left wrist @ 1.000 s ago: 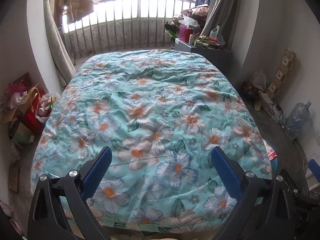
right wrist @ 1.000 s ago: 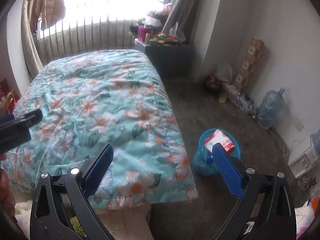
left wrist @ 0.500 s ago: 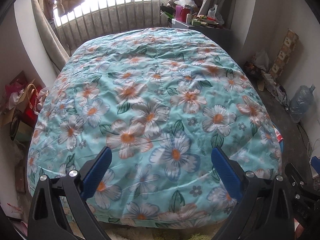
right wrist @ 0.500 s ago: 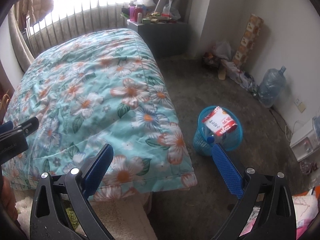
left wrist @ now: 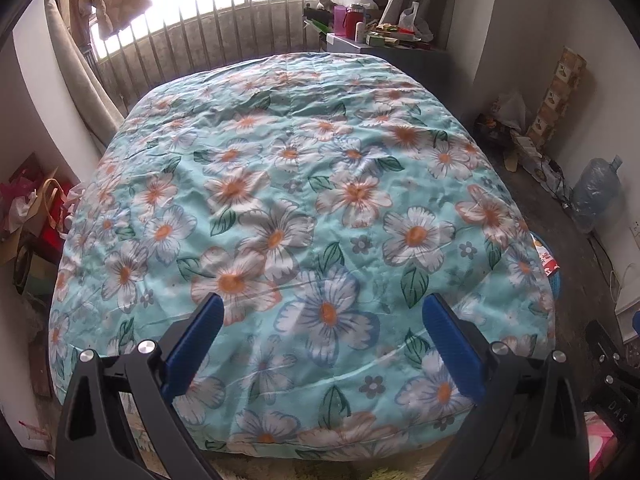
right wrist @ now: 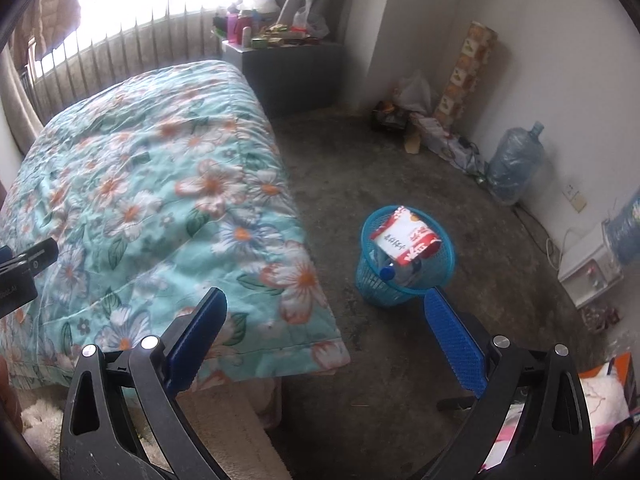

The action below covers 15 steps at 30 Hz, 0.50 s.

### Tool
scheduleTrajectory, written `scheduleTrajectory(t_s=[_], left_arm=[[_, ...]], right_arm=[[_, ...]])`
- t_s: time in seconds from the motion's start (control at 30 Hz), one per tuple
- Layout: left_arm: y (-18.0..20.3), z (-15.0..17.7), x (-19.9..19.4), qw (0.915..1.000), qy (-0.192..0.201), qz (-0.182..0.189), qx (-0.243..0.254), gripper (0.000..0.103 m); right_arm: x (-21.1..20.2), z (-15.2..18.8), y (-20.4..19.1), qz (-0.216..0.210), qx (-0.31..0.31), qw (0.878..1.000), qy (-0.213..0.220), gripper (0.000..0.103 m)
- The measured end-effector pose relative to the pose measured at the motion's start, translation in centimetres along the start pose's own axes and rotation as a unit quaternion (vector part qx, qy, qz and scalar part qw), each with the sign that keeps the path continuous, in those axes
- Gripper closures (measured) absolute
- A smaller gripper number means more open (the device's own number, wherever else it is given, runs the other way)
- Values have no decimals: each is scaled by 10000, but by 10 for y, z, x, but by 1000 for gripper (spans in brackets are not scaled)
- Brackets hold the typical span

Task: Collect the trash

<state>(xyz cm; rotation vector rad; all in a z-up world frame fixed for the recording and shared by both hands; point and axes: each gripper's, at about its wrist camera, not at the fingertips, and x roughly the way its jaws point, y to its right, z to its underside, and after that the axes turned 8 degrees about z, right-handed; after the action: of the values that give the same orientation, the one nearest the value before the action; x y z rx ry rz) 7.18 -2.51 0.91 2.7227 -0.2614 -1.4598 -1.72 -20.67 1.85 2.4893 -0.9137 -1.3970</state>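
You are holding the left gripper (left wrist: 323,312) over the foot of the bed, its blue pads spread wide and gripping nothing, with the floral quilt (left wrist: 304,208) filling the space between them. You are holding the right gripper (right wrist: 325,312) at the bed's corner, also spread wide and empty, pointing toward the bare concrete floor (right wrist: 384,168). The blue mesh wastebasket (right wrist: 406,258) is standing on that floor just beside the quilt's hanging edge, close ahead of the right pad. A red and white packet (right wrist: 406,236) is lying across its mouth, and what looks like a plastic bottle with a blue cap (right wrist: 396,272) is sitting below it, though the mesh and blur are making that hard to confirm. From the left wrist view only a sliver of the basket is showing past the quilt's right edge. A large water jug (right wrist: 514,166) is standing against the far wall, well apart from the basket.
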Motion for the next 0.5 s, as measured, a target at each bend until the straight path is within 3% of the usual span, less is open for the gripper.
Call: scheduleTrajectory(t_s=[0.5], left_arm=[[10, -5, -3, 9999, 40, -14, 96, 6]], right_arm=[[1, 1, 13, 1, 170, 9999, 30, 8]])
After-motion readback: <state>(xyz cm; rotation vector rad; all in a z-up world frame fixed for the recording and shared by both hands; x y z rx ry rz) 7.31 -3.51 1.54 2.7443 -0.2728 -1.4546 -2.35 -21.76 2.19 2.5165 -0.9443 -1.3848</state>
